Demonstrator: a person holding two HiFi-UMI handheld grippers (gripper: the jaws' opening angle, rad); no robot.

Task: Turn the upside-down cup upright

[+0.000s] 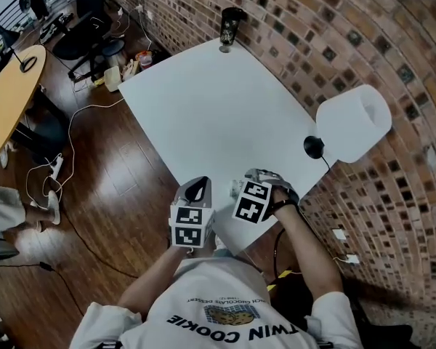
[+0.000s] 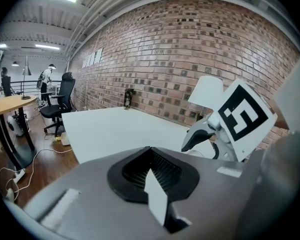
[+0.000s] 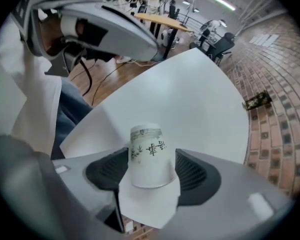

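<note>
A person in a white printed T-shirt stands at the near corner of a white desk beside a brick wall, holding a claw in each hand. The right claw is closed on a paper cup, its ribbed black pads pressing the cup from both sides. In the right gripper view the cup's narrow base points to the top of the picture and its wide mouth to the bottom, with dark printed characters and a patterned band showing on its side. The cup sits over the desk's near corner; whether it touches the desk cannot be told. In the head view the right claw hides the cup.

The left claw is closed with nothing in it, its pads meeting in a point. It is held just beside the right one at the desk's edge.

A white-shaded lamp stands at the desk's right edge, and a dark object at the far corner. An office chair stands beyond on the wooden floor.
</note>
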